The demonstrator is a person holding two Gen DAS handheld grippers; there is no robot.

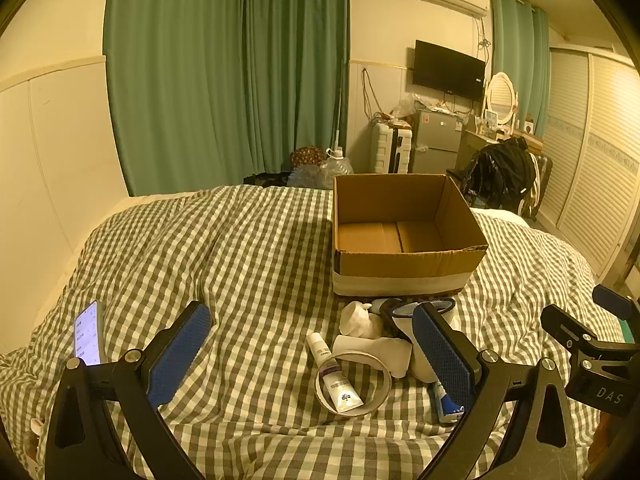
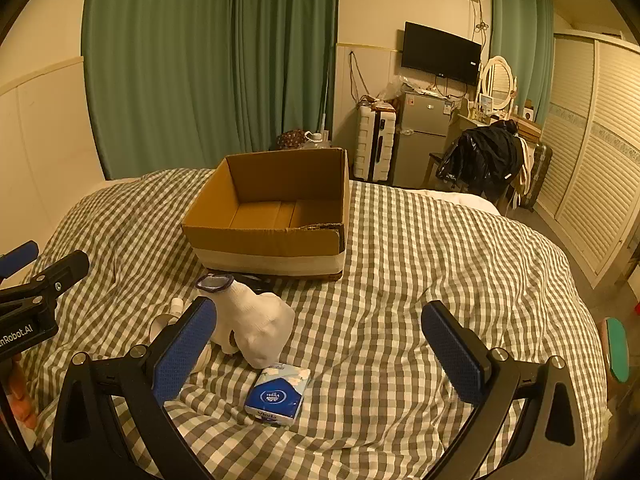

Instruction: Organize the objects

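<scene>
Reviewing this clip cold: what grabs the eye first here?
The open, empty cardboard box on the checked bedspread, with a small heap before it: white sock, tissue pack, tape roll ringing a tube. Both claws, left and right, hover open.

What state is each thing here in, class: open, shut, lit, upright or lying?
Left claw: open, holding nothing.
Right claw: open, holding nothing.
Cardboard box: open-topped, empty.
Phone: screen lit, lying face up.
Tube: capped, lying across the tape ring.
Tissue pack: lying flat.
</scene>
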